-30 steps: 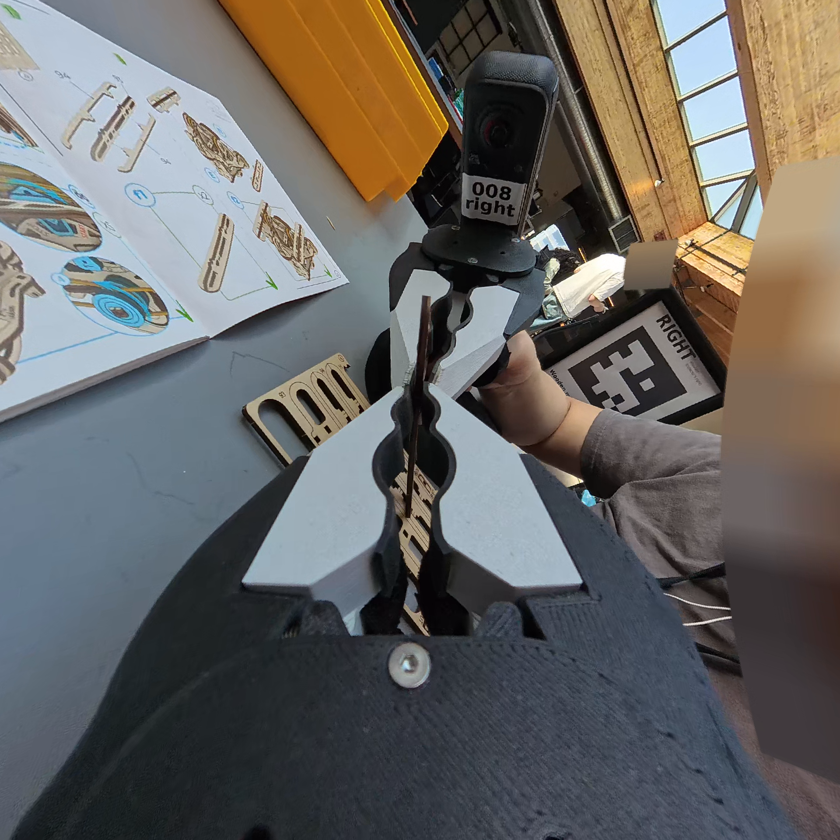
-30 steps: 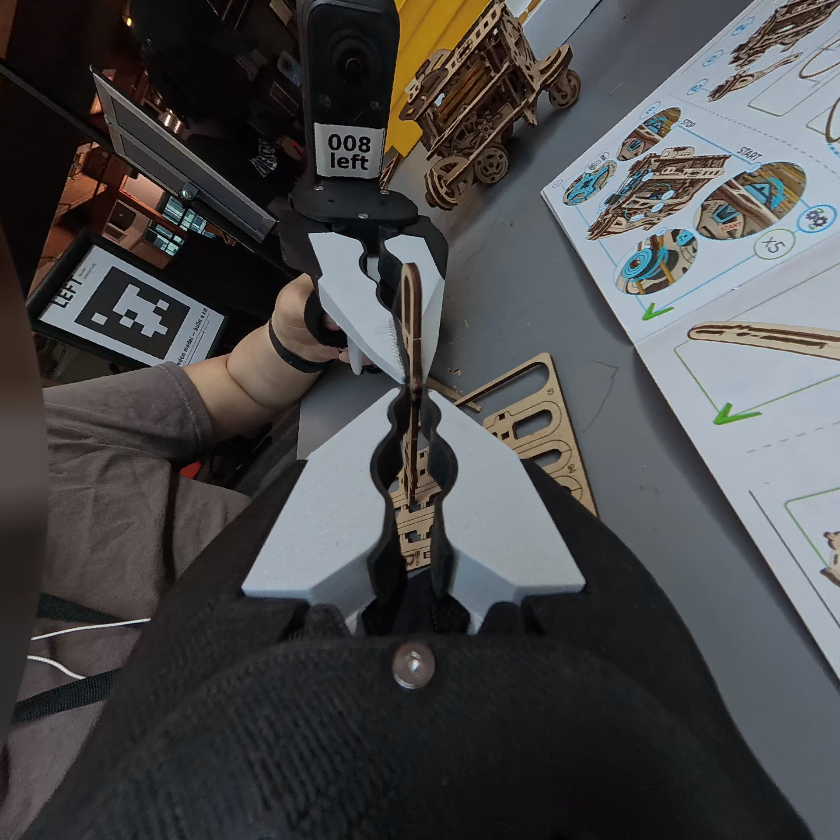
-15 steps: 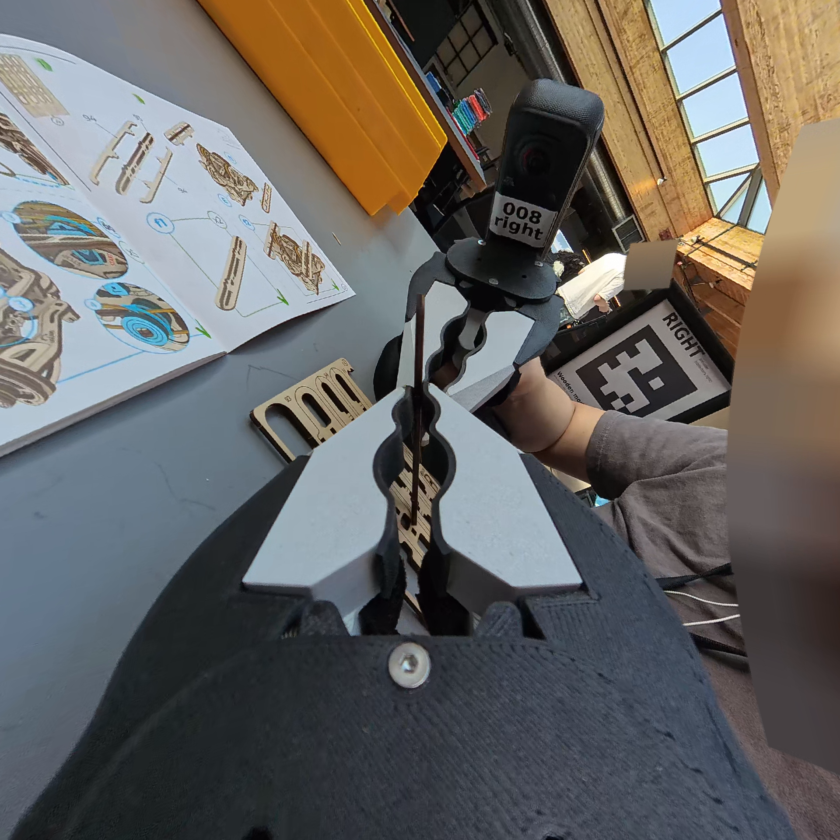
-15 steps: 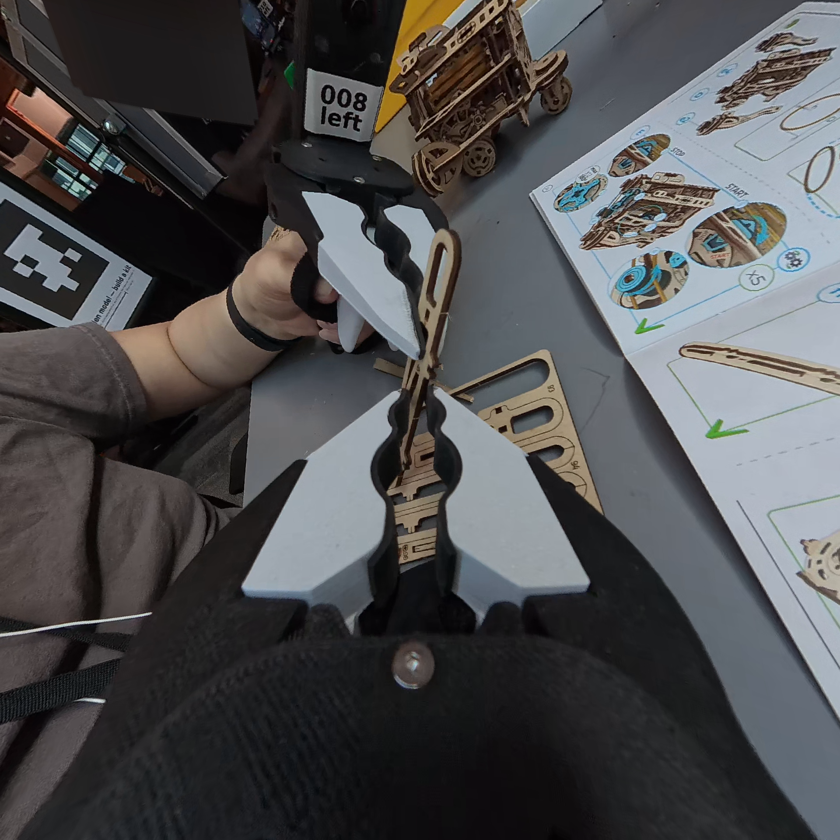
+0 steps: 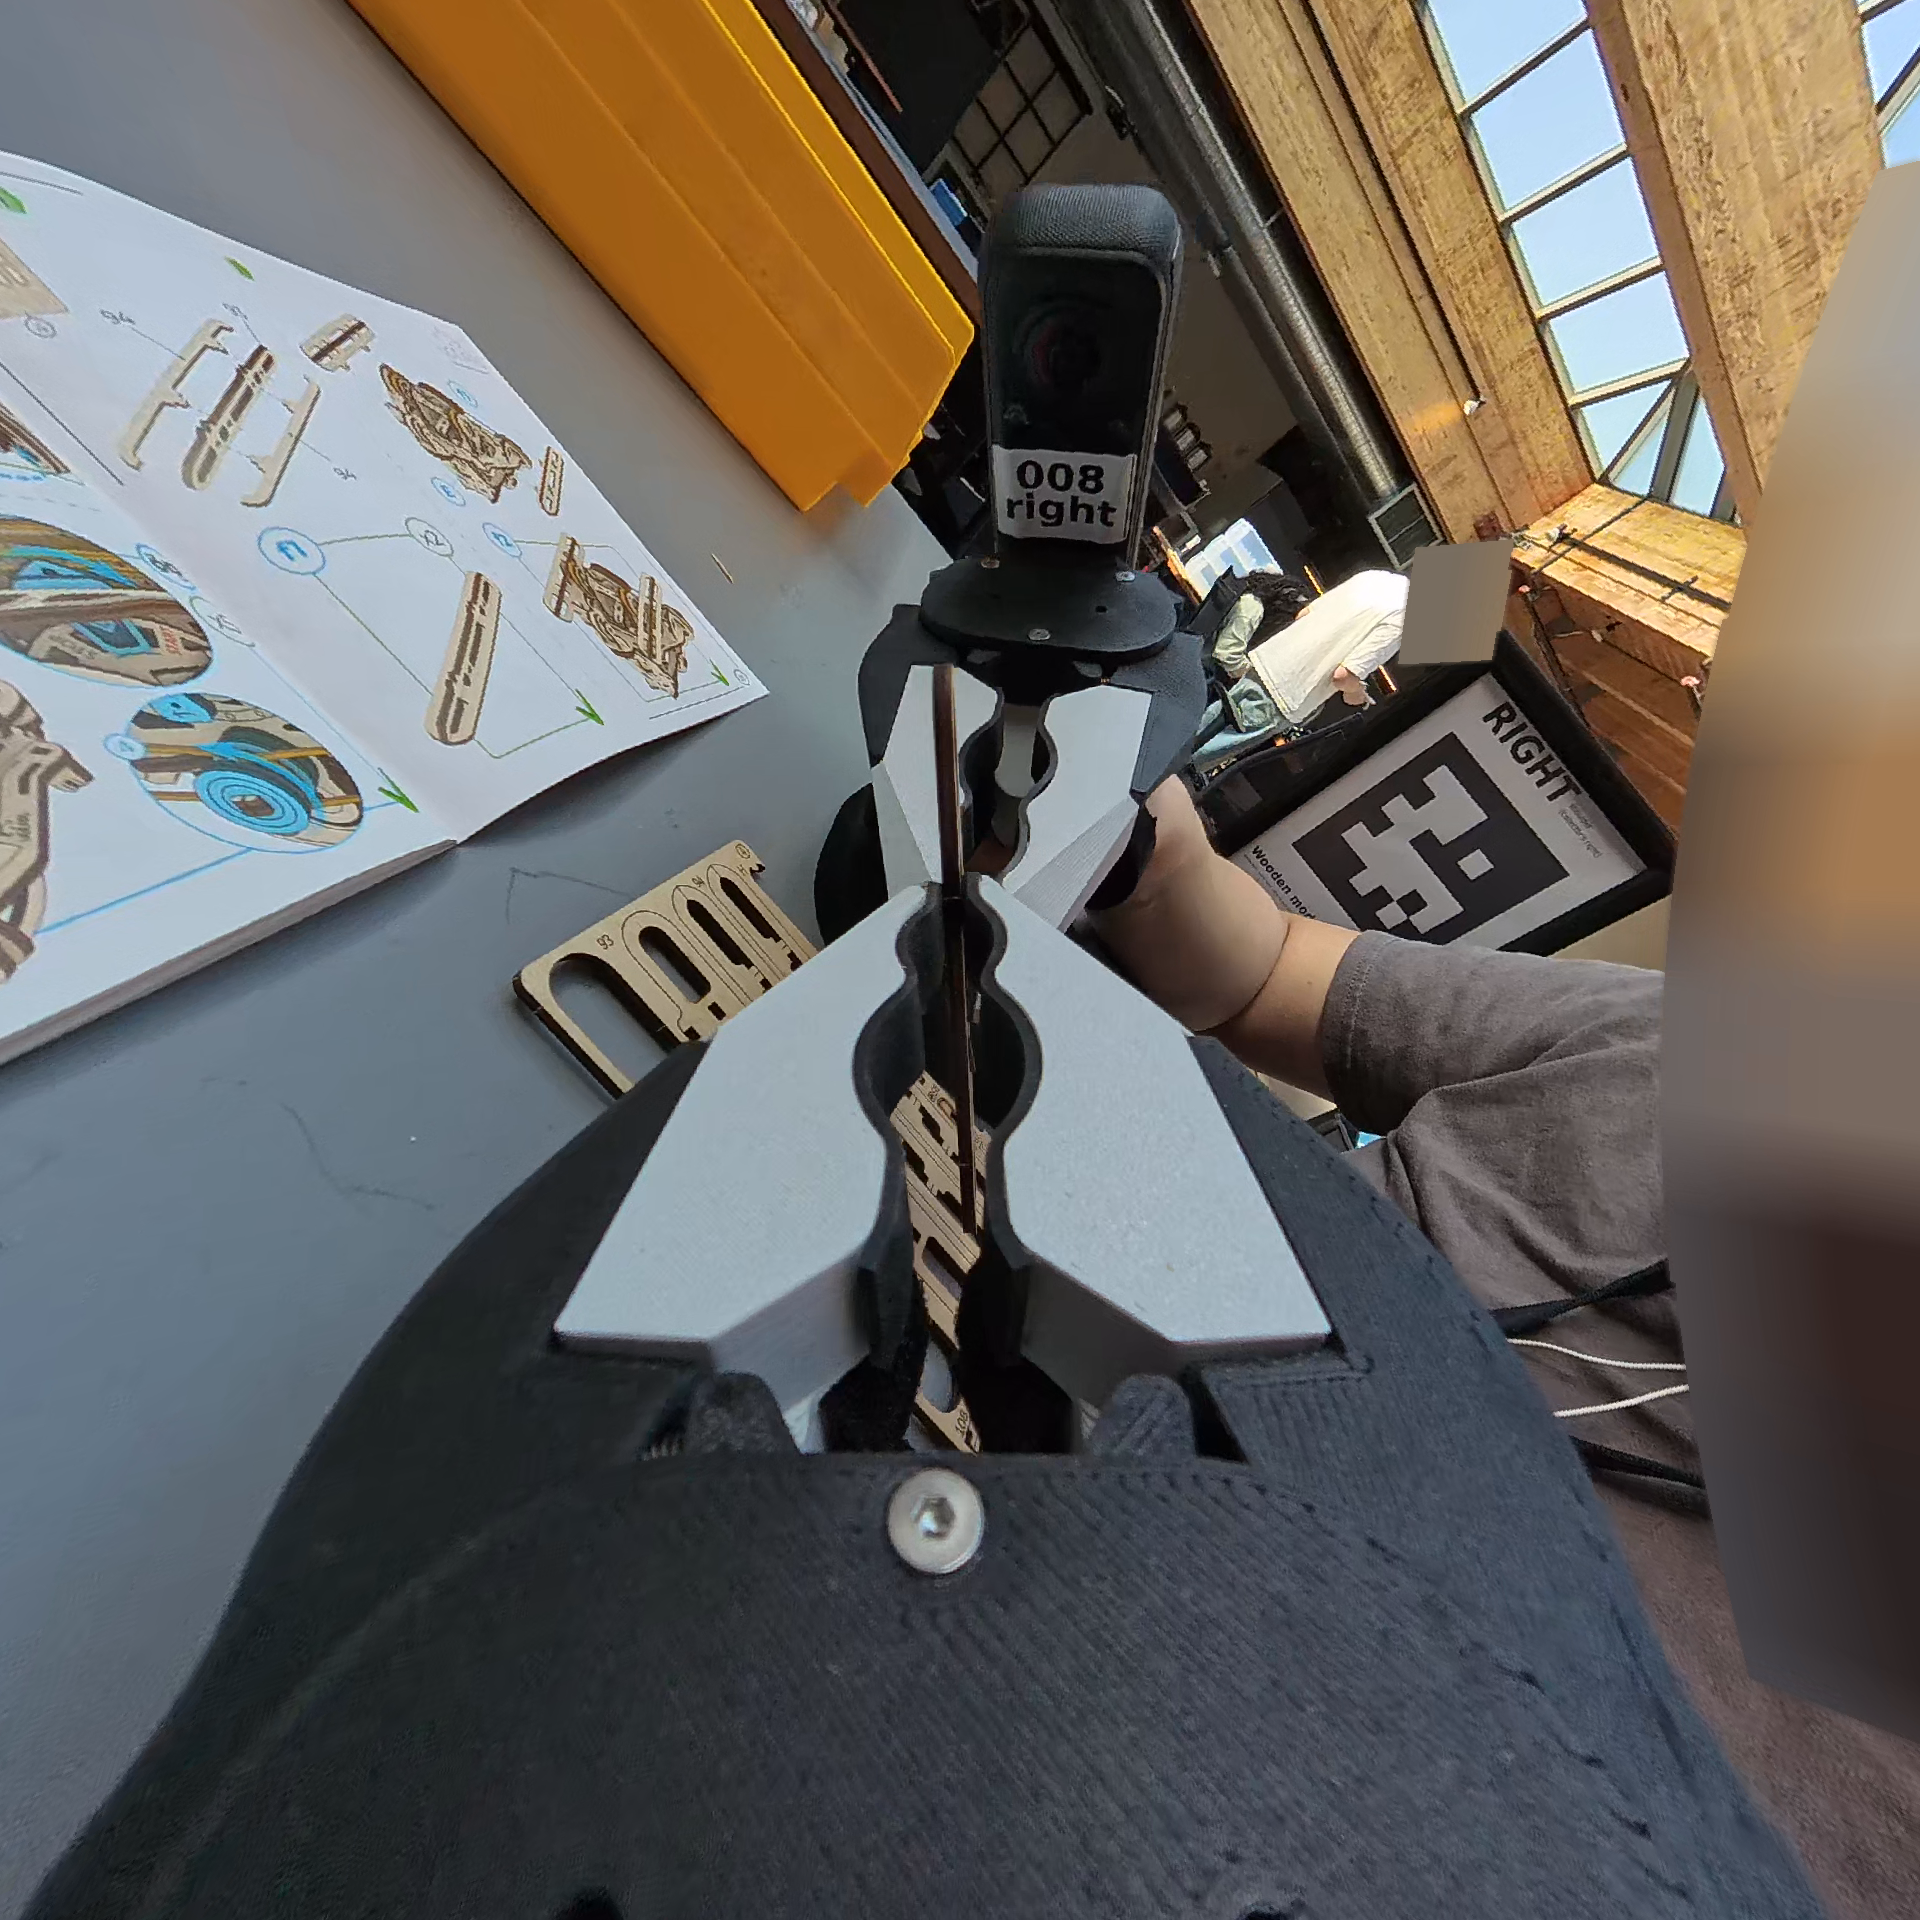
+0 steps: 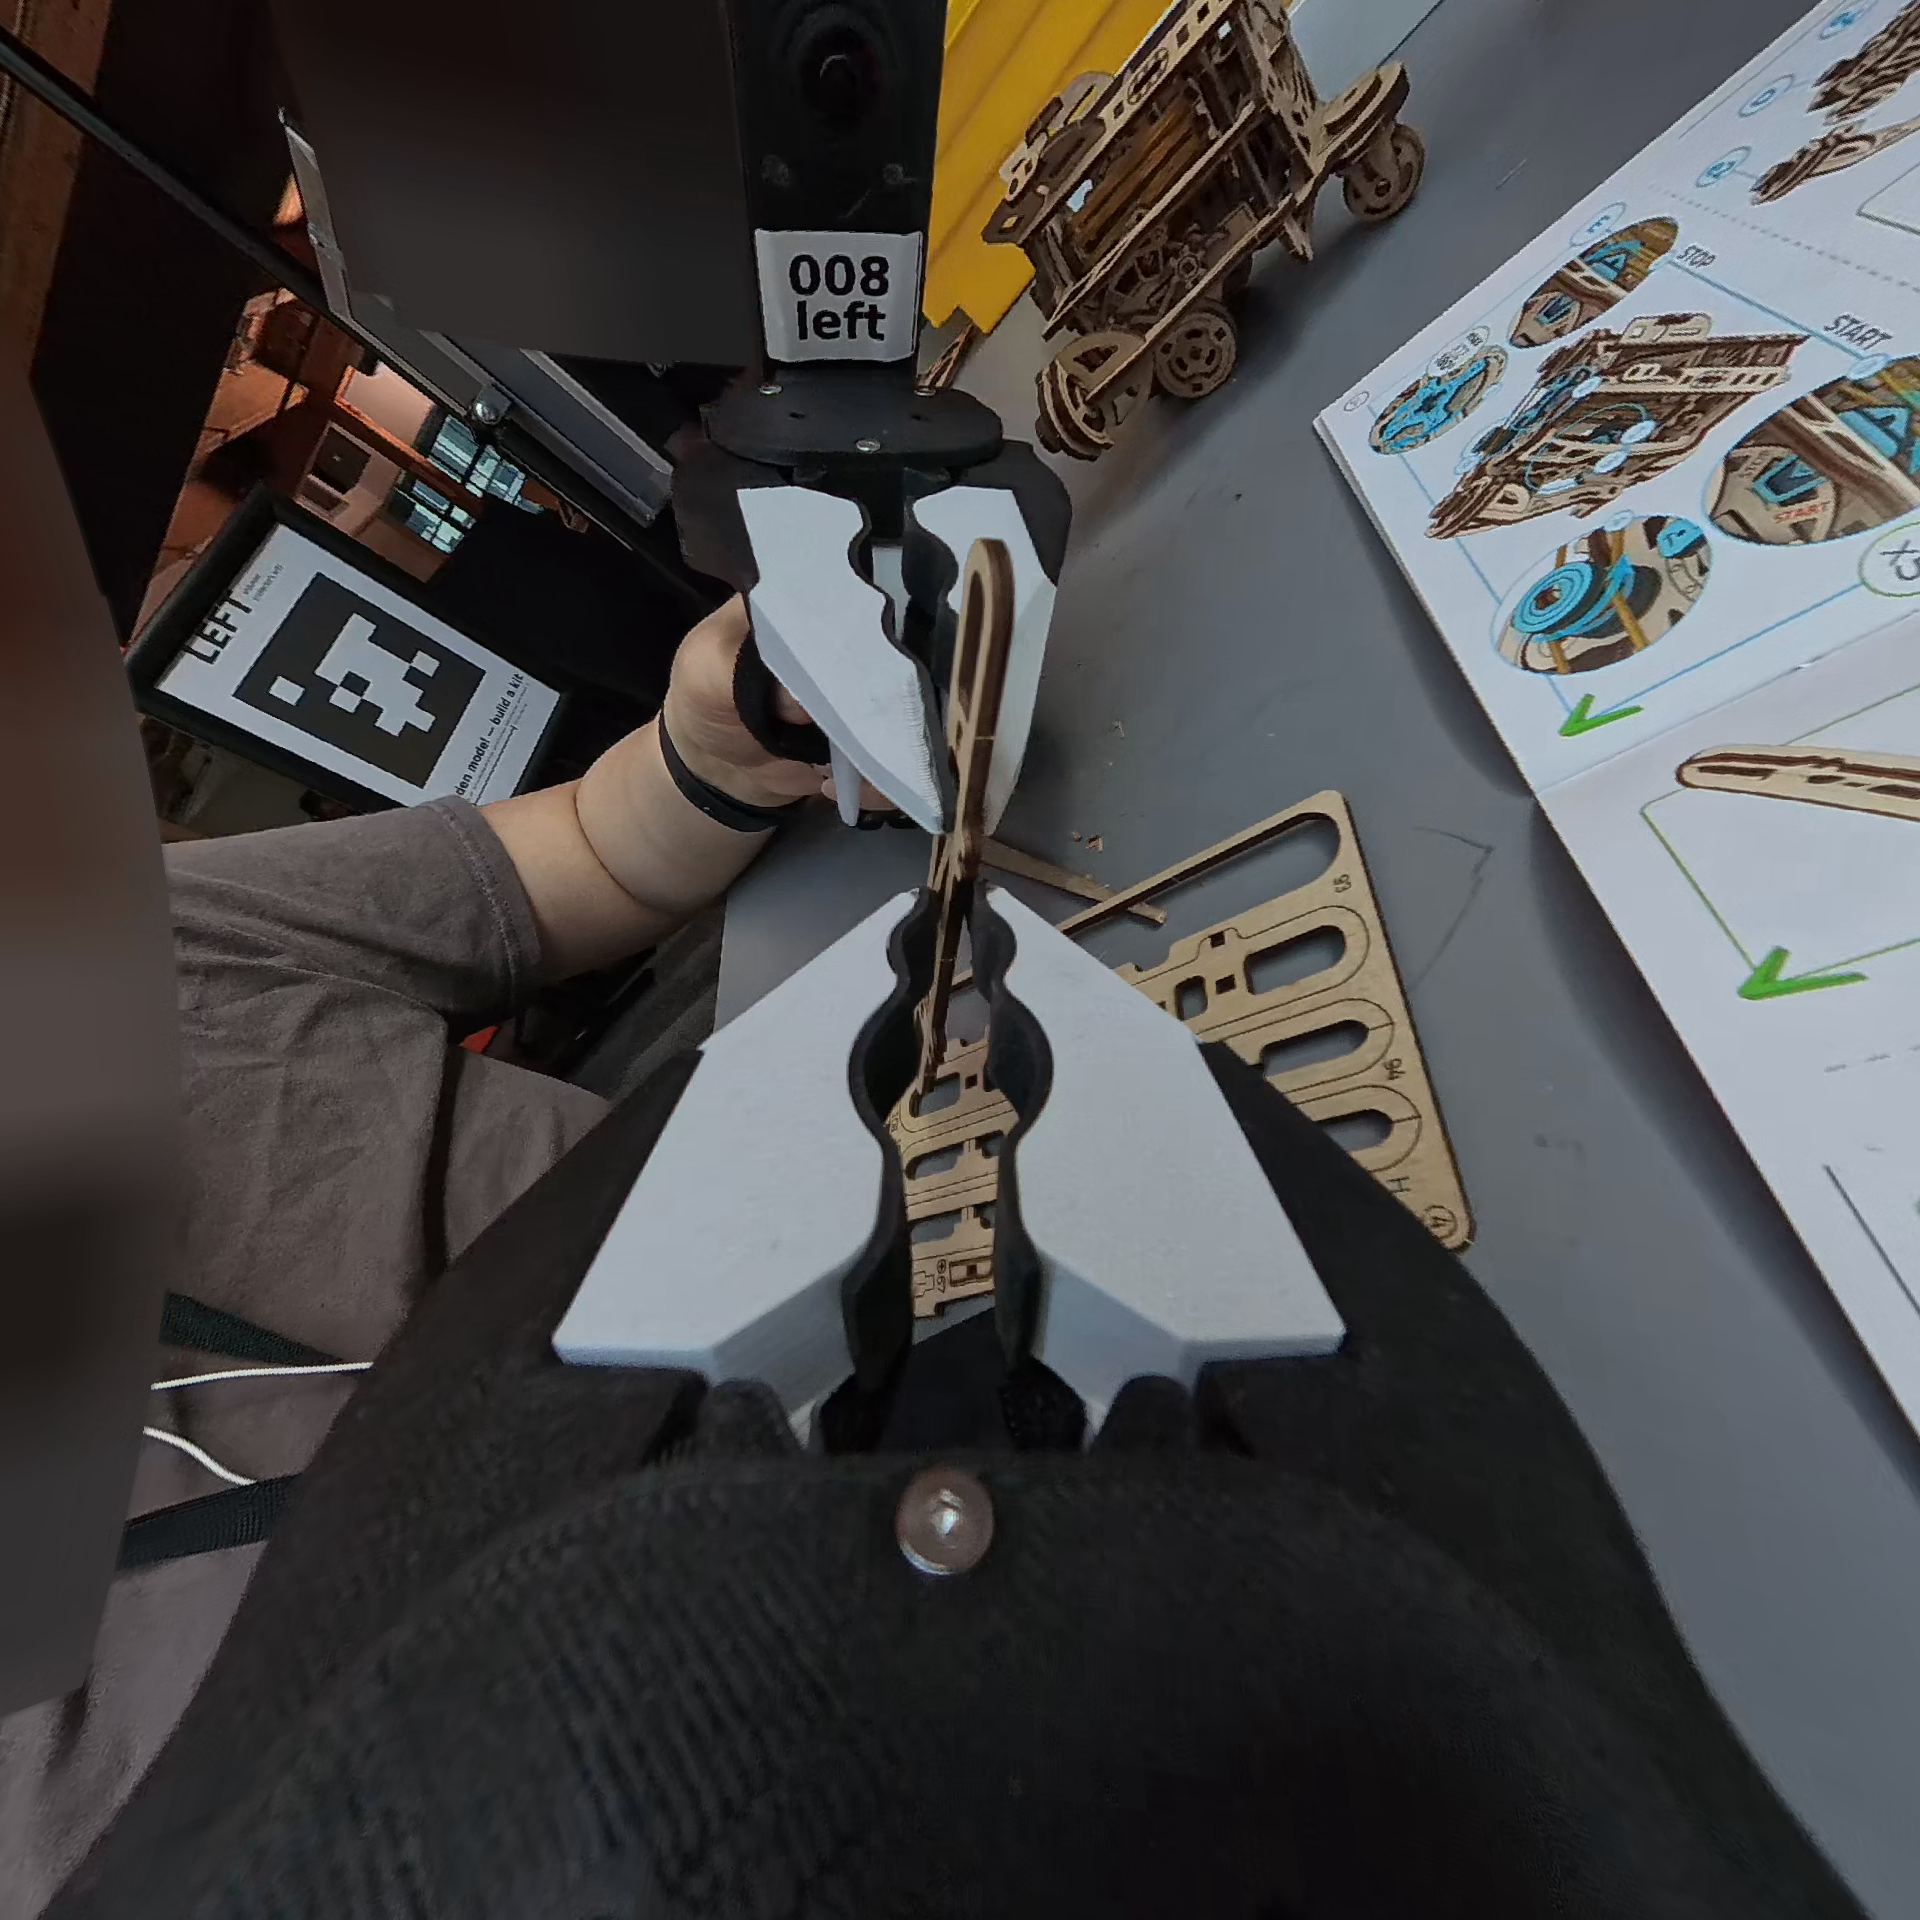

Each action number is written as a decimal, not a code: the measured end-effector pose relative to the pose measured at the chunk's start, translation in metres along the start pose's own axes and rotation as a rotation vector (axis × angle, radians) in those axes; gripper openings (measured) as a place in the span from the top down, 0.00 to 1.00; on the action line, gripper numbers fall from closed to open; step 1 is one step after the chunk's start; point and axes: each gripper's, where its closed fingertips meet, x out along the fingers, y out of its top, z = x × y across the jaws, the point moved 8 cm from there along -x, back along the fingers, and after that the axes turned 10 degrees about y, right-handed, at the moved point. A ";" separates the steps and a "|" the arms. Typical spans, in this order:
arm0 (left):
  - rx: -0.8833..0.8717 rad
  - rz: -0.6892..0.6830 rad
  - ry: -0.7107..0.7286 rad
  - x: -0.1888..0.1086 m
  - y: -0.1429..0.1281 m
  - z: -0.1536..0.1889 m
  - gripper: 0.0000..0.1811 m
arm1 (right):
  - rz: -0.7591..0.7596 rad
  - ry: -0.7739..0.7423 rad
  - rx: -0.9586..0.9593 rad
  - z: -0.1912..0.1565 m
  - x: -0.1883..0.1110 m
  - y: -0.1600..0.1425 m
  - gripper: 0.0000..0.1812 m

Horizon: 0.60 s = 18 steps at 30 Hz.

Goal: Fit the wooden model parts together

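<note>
In the left wrist view my left gripper (image 5: 961, 894) is shut on a thin wooden strip (image 5: 948, 790), seen edge-on and pointing towards my right gripper (image 5: 997, 831), which faces it tip to tip. In the right wrist view my right gripper (image 6: 951, 899) is shut on a flat slotted wooden piece (image 6: 982, 644). The piece's rounded end lies between the fingers of my left gripper (image 6: 961, 810). I cannot tell whether this is one piece or two lying flat together. Both are held above the grey table (image 5: 208, 1195).
A cut-out wooden parts sheet (image 6: 1299, 997) lies on the table below the grippers. An open instruction booklet (image 5: 312, 520) lies beside it. A built wooden cart model (image 6: 1174, 208) and a yellow bin (image 5: 707, 229) stand farther back. A person's arms hold both grippers. My two grippers' fingertips are within a few centimetres of each other. Left tips and right tips are each some 25 centimeters from the built wooden cart model (image 6: 1174, 208).
Half a second ago the right gripper's piece leaned sideways off the left gripper. It now stands nearly in line with it, and the two grippers' tips are closer together.
</note>
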 end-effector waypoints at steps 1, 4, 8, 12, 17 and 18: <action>0.003 0.003 -0.001 0.000 0.000 0.001 1.00 | 0.006 0.012 0.011 0.000 -0.001 0.000 0.99; 0.022 0.005 0.006 0.000 0.001 0.002 1.00 | 0.010 0.021 0.019 0.000 -0.001 0.001 0.98; 0.018 0.014 0.006 0.001 0.001 0.002 1.00 | 0.028 0.029 0.063 0.003 -0.002 0.001 0.98; 0.029 0.007 0.018 0.004 -0.001 0.002 1.00 | 0.039 0.026 0.075 0.003 -0.002 0.001 0.99; 0.030 0.000 0.024 0.004 -0.002 0.001 1.00 | 0.026 0.011 0.066 0.003 -0.002 0.000 0.99; 0.029 -0.001 0.022 0.004 -0.001 0.001 1.00 | 0.027 0.013 0.064 0.003 -0.002 0.000 0.99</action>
